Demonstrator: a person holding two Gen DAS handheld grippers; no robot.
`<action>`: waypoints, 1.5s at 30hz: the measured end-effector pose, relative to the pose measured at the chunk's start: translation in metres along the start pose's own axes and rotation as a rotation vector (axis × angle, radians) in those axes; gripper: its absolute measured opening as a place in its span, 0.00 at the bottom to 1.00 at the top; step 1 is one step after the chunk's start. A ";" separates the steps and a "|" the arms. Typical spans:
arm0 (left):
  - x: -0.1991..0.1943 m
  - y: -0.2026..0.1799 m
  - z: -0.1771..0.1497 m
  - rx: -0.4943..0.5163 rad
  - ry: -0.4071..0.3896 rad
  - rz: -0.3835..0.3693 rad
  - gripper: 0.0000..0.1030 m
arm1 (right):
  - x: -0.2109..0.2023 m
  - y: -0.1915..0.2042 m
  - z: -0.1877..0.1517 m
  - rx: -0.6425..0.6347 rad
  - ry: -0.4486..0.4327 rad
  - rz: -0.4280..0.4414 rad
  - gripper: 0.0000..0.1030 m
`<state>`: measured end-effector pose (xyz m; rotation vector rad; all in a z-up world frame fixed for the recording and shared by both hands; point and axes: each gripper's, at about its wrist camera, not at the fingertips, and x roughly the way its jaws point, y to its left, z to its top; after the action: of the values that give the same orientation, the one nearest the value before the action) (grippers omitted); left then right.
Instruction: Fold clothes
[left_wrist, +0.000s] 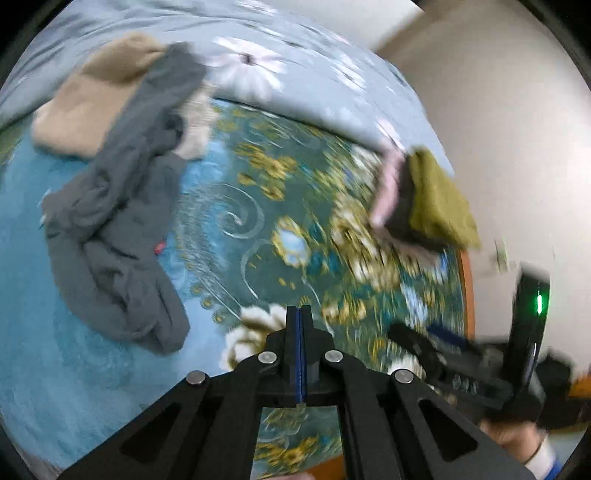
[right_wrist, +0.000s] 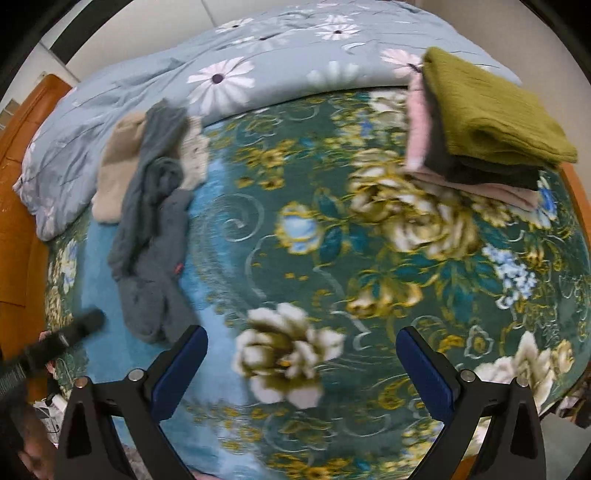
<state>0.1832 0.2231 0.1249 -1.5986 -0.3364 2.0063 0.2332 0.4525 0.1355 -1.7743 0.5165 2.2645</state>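
On the flowery green bed blanket (right_wrist: 369, 258), a neat folded clothes pile (right_wrist: 491, 125) waits; crumpled grey clothes (right_wrist: 155, 229) remain; left claw (left_wrist: 300, 314) clenched empty; right claw (right_wrist: 301, 369) released.

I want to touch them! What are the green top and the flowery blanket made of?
Green top: looks like a soft ribbed knit, matte, perhaps wool or cotton; fine lines run along it. Blanket: seems a fuzzy plush fleece with a slight sheen; its swirls look pressed into the pile.

No readable text, labels or numbers anywhere.
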 end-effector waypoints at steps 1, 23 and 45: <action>-0.005 0.006 0.002 -0.039 -0.009 0.020 0.00 | 0.000 -0.004 0.003 0.002 -0.004 0.003 1.00; -0.160 0.264 -0.072 -0.632 -0.128 0.324 0.64 | 0.139 0.200 -0.042 -0.126 0.221 0.169 1.00; -0.188 0.334 -0.083 -0.668 -0.080 0.339 0.67 | 0.172 0.214 -0.040 0.005 0.286 0.083 0.12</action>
<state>0.2033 -0.1664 0.0858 -2.0811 -0.8933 2.3688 0.1448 0.2337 -0.0095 -2.1249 0.6569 2.0670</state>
